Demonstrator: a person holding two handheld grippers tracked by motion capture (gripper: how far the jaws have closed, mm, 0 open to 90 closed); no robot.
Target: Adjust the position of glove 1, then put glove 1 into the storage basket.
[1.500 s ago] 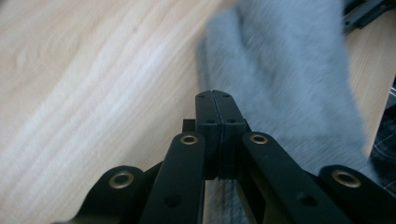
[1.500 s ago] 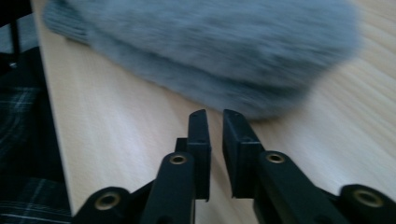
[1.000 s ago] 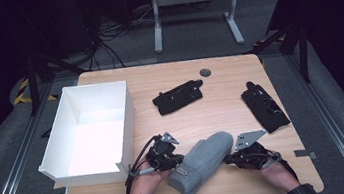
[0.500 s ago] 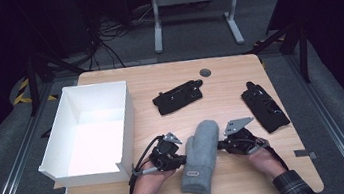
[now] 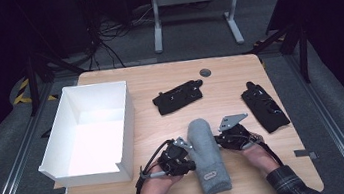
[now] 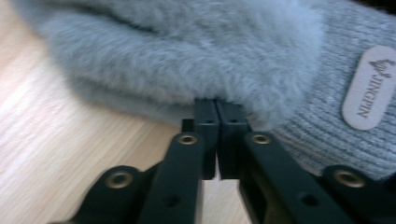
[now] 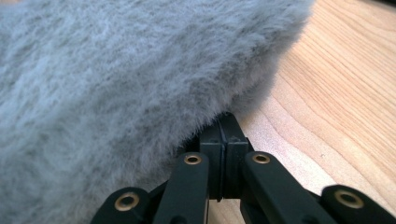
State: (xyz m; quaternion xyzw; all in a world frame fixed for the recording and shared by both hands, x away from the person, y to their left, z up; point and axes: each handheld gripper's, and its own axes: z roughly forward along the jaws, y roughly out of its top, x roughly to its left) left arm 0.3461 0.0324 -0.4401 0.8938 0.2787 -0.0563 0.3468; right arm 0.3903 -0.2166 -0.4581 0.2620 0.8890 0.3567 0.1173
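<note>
Lying lengthwise on the bench (image 5: 256,65), the grey mitten (image 5: 207,155) has the left tool (image 5: 188,151) and right tool (image 5: 218,140) clenched on its fluffy edges.

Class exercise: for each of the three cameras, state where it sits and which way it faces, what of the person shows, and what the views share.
High view: above the person's side, looking forward and down on the table; forearms, hands, both grippers.
Left gripper view: rides the left gripper, facing the grey mitten; closed jaws.
Right gripper view: rides the right gripper, facing the mitten's fuzzy edge; closed jaws.
Shared: all three show the mitten on the wooden table.
</note>
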